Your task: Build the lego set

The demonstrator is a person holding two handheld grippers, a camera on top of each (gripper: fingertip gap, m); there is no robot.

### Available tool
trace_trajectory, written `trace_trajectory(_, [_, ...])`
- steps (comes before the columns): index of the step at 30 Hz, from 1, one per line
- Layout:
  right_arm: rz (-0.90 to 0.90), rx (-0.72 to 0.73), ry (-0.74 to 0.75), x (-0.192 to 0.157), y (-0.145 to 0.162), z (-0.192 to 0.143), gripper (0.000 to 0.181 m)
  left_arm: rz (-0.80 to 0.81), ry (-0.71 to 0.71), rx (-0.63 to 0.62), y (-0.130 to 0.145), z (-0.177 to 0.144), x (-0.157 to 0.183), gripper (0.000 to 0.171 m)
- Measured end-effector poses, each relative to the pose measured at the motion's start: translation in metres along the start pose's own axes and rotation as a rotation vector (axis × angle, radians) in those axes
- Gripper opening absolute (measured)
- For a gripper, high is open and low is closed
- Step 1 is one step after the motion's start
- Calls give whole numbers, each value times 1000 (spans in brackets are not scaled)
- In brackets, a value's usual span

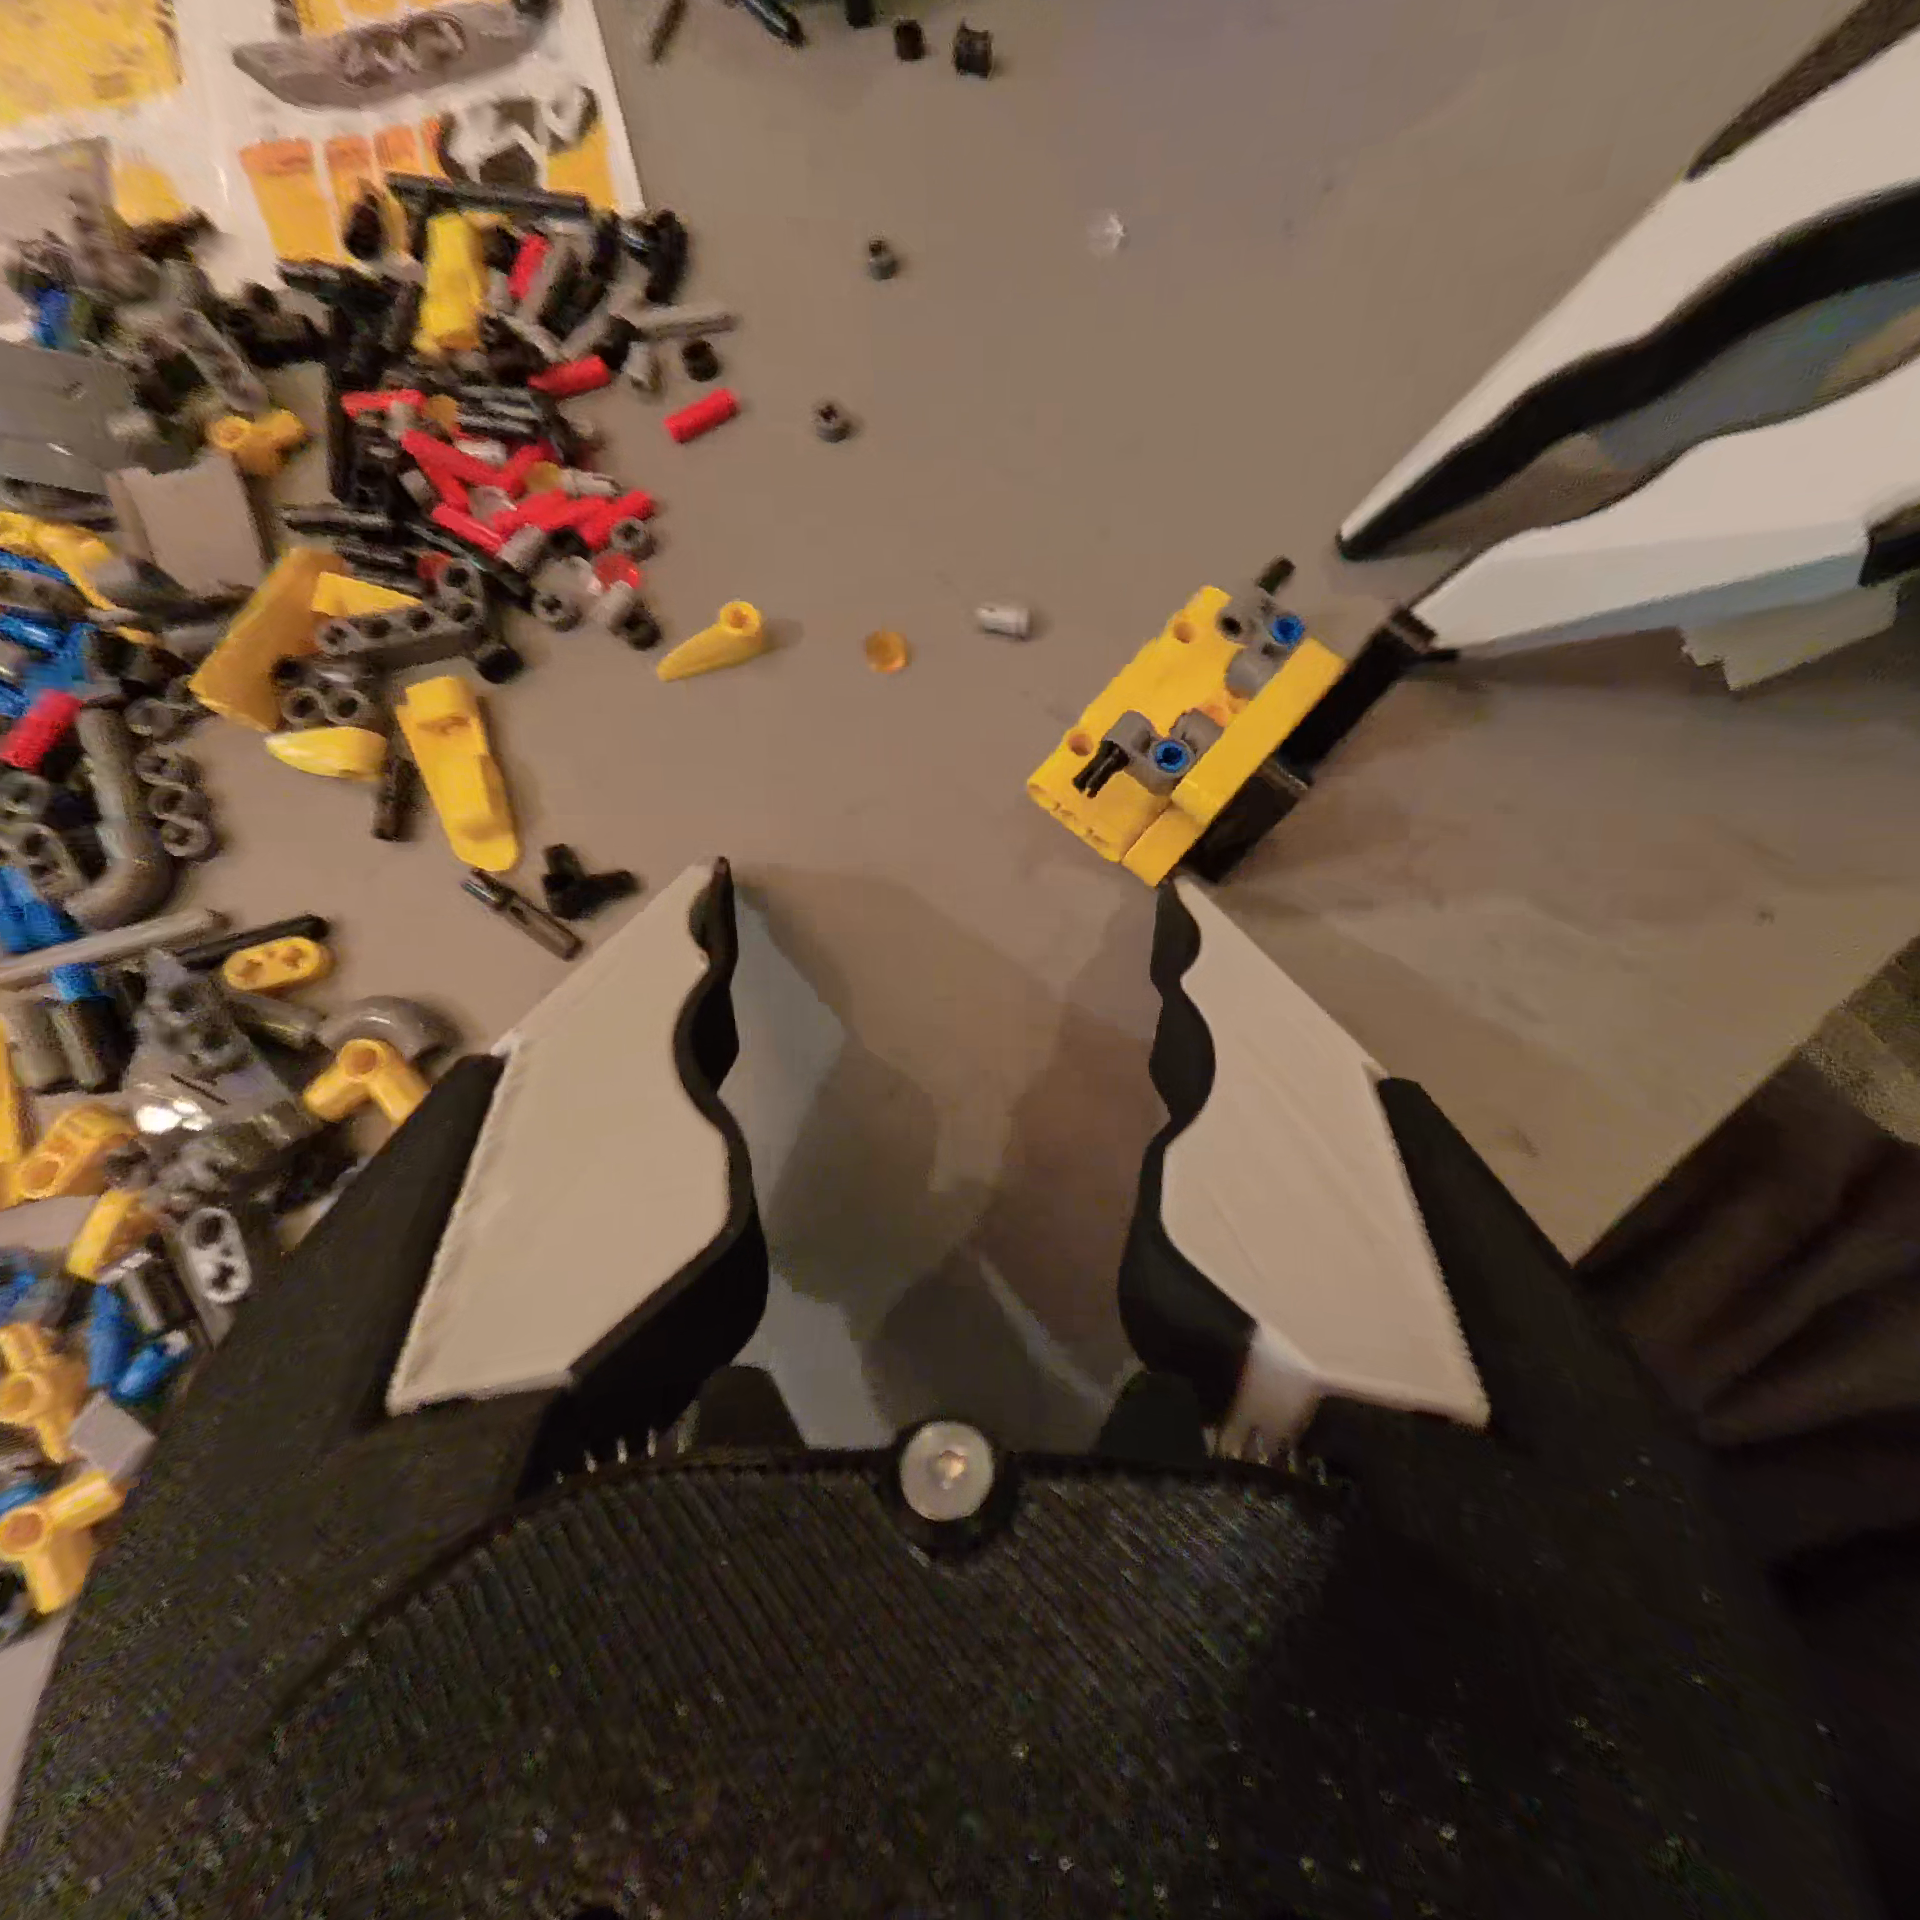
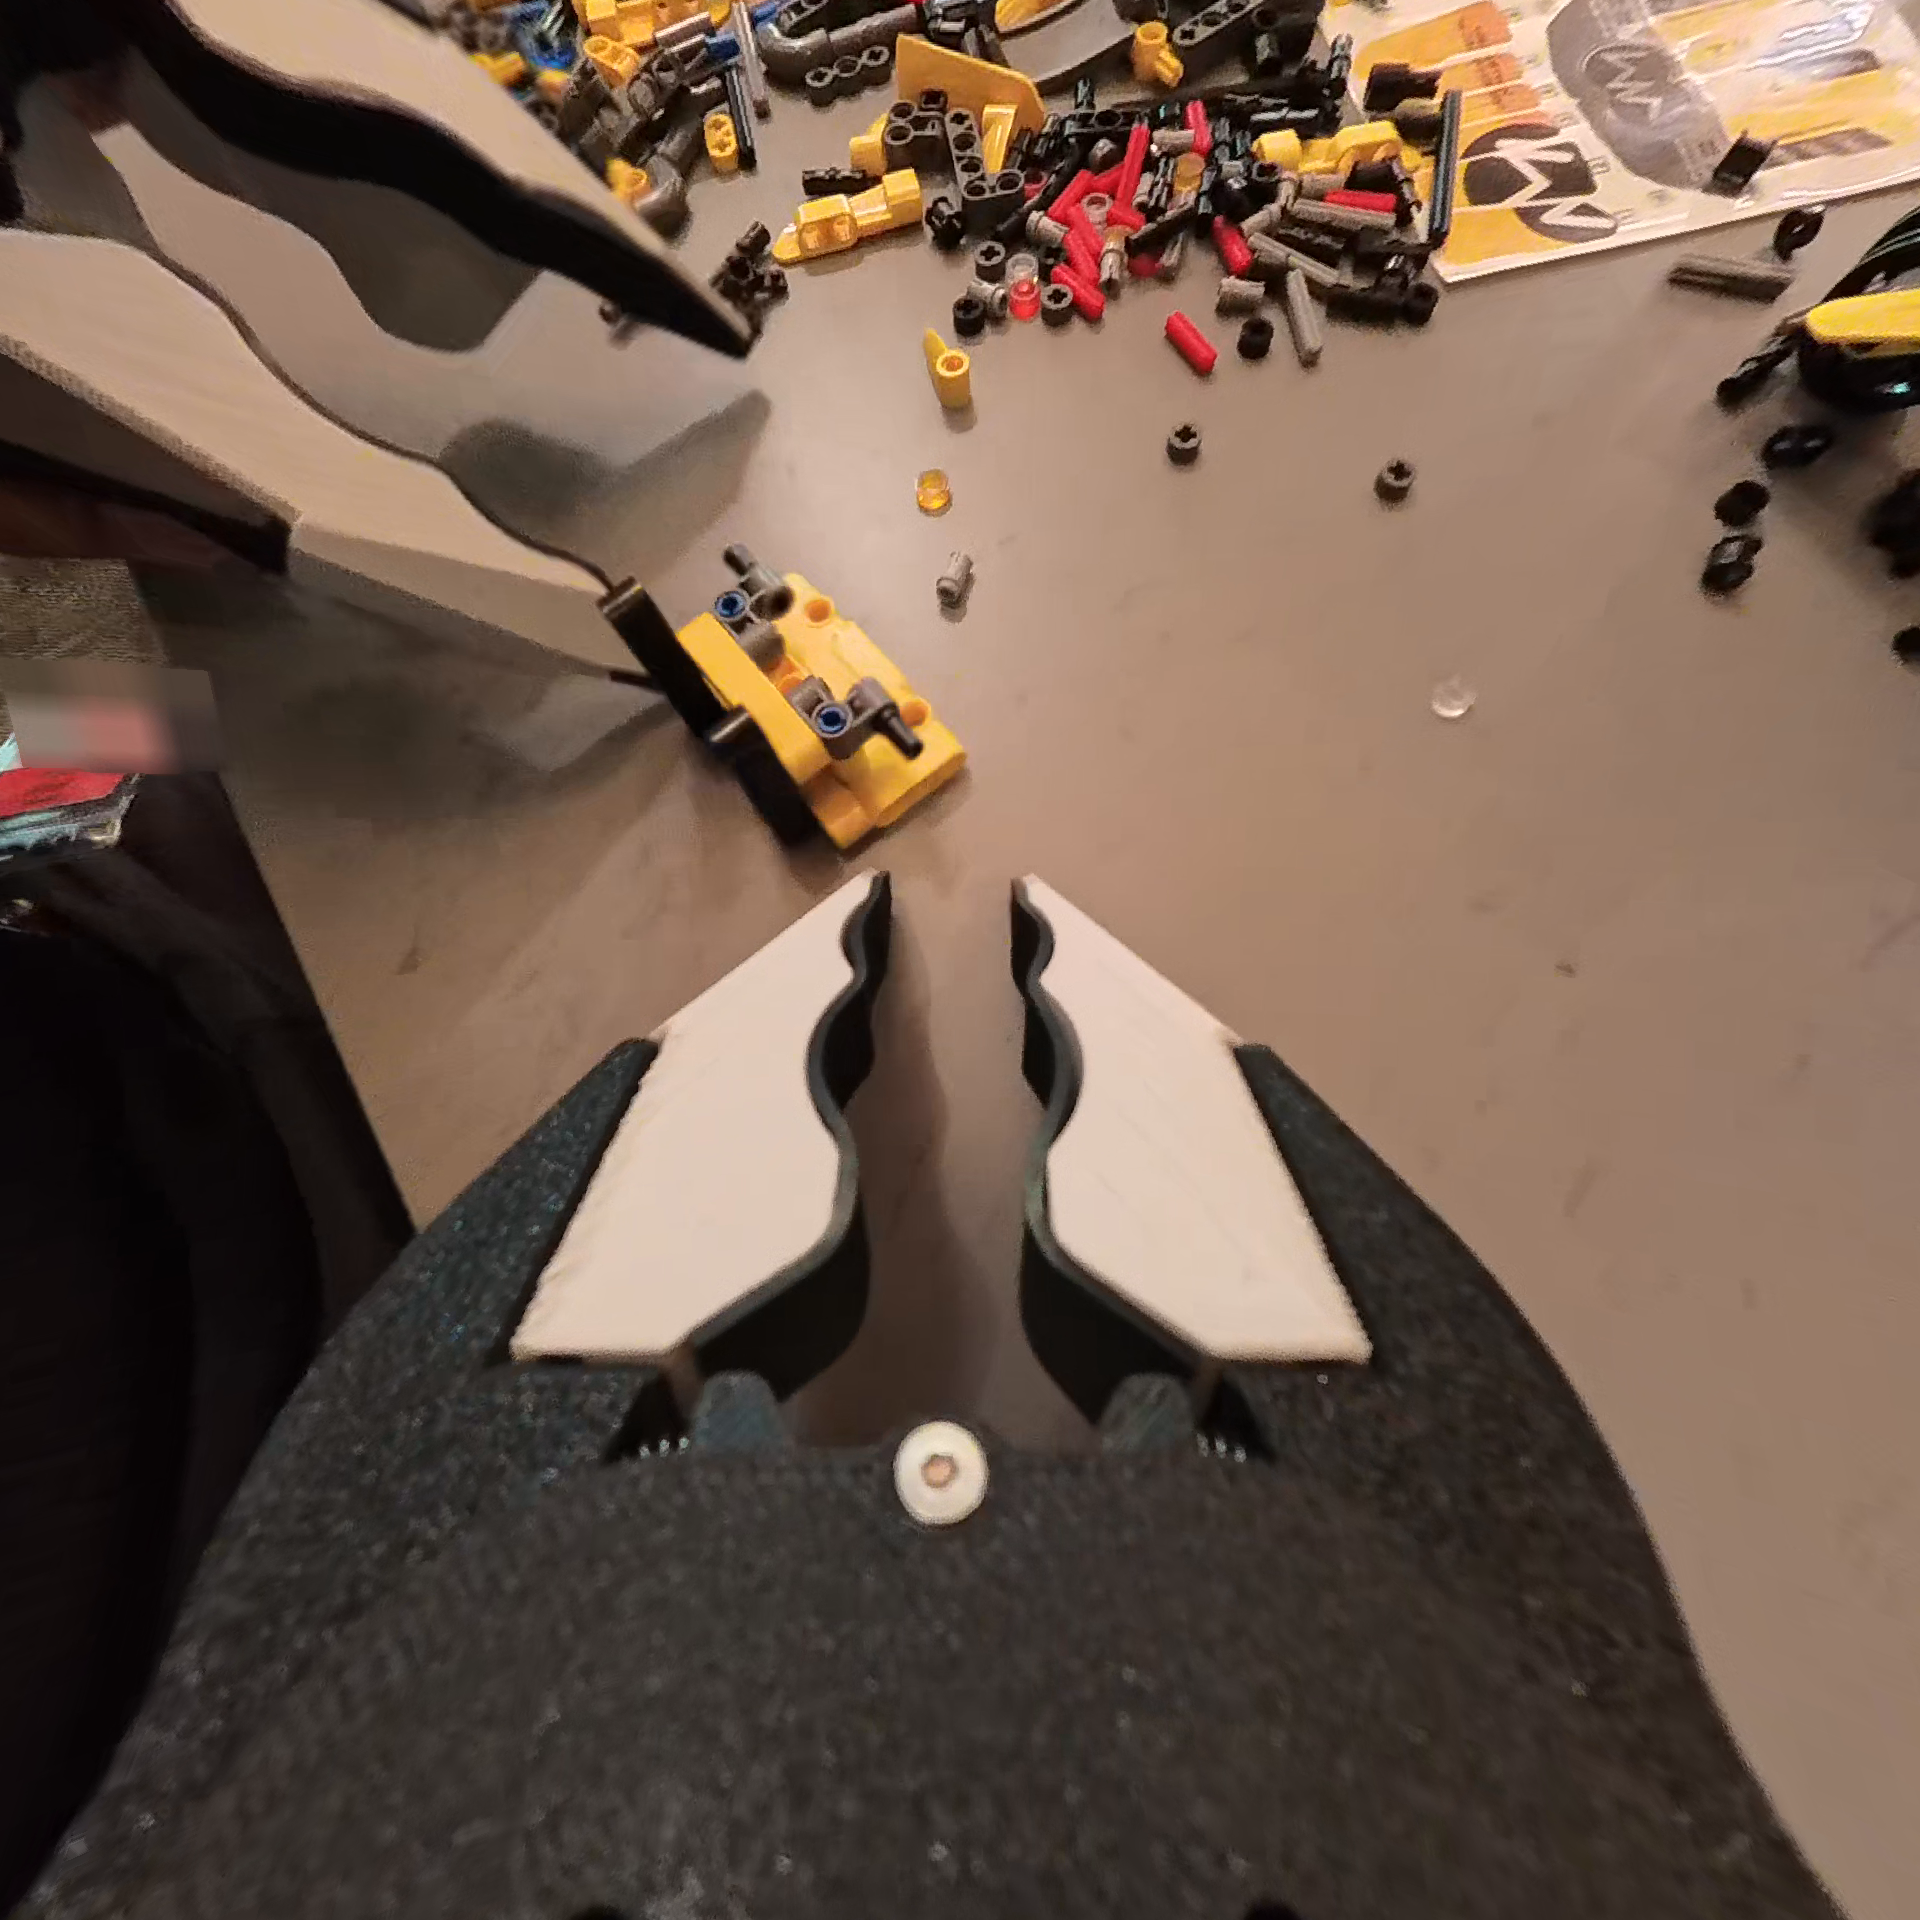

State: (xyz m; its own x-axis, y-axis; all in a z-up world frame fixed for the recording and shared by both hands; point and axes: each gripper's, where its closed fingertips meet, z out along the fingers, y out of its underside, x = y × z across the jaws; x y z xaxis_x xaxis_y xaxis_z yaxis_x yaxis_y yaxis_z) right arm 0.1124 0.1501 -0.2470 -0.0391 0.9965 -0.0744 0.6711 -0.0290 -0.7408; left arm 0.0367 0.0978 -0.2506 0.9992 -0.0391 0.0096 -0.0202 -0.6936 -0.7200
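Ahead of left claw: yellow assembly.

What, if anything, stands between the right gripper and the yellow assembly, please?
Nothing visible: only bare table lies between the right gripper and the yellow assembly. The left gripper sits off-line, by its black beam.

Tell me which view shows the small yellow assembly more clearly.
The left wrist view: the yellow assembly lies sharper there, its top face with both blue pins visible. In the right wrist view it appears slightly smaller, beside the other gripper's finger tip.
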Motion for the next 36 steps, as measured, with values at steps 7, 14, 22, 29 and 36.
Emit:
trace_trajectory(7, [31,57,-11,7,-14,3,26,22,78,179,-37,-4,-13,86])
trace_trajectory(14, [176,185,-34,26,-31,-7,14,-80,182,293,-60,-7,-34,69])
trace_trajectory(22, [110,309,25,30,-47,-20,13,-170,139,302,-60,-6,-49,69])
trace_trajectory(29, [87,387,8,28,-56,-29,17,-103,136,252,-56,0,-41,73])
trace_trajectory(36, [88,513,47,33,-66,-47,25,22,200,107,-47,5,-44,96])
